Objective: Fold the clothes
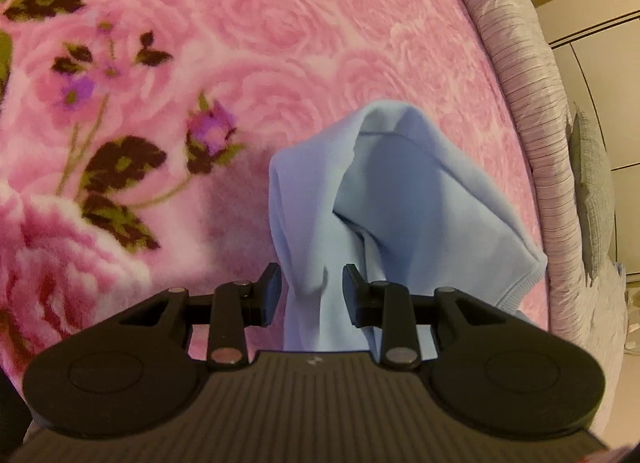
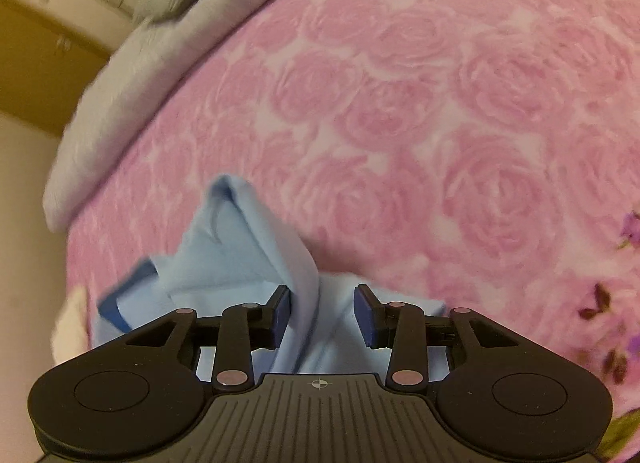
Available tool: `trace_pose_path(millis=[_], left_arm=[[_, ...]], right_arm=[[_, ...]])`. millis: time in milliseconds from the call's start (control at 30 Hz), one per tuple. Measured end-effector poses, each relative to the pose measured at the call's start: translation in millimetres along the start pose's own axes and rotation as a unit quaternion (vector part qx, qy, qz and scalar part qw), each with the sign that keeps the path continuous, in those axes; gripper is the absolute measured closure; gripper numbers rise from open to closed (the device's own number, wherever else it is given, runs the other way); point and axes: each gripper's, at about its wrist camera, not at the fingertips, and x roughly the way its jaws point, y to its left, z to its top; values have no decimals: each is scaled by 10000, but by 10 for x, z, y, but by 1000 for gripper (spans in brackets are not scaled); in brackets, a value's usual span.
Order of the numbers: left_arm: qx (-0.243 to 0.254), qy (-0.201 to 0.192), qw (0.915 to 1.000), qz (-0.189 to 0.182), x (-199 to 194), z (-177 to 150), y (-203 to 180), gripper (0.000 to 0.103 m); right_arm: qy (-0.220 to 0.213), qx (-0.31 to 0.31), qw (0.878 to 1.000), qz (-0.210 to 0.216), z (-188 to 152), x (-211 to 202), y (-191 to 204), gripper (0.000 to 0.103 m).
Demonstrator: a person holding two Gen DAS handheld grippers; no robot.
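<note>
A light blue garment (image 1: 420,199) lies bunched on a pink rose-patterned blanket (image 1: 280,43). A gathered fold of it rises between the pads of my left gripper (image 1: 312,291), which is shut on it. Its ribbed hem (image 1: 520,287) hangs to the right, near the bed's edge. In the right wrist view the same garment (image 2: 240,255) forms a tented ridge that runs between the pads of my right gripper (image 2: 322,311), which is shut on that fold. A darker blue band (image 2: 120,303) shows at the garment's left side.
A lilac-grey ribbed bedcover (image 1: 520,103) borders the blanket along the bed's edge (image 2: 120,95). A grey pillow (image 1: 596,183) lies beyond it. Pale cupboards (image 1: 592,63) stand behind. The blanket (image 2: 440,123) stretches flat ahead. A blurred pale shape (image 2: 72,327) sits at the lower left.
</note>
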Motion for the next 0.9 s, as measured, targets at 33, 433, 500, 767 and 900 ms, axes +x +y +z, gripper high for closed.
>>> trace_pose_path(millis=[33,433,500,767,900], left_arm=[[50,12,10000,-1,5,3,-4,76],[372,7,9993,-52,1,72,-44,76],[436,-1,9990,-73,2,75,-59,76],[553,105,9983,-118,63,78,-81,76],[411,292,9987,-100,191,64,-18,76]], right_arm=[[-47,-28,10000,6,32,6,12,64],[-349,136,9990,224,269,70,-2,64],[-208,150,9996,135,218,59,-51,64],[289,-144,9994,119,-46,161,-34,64],[263,-536,9978,277,1,331,169,64]])
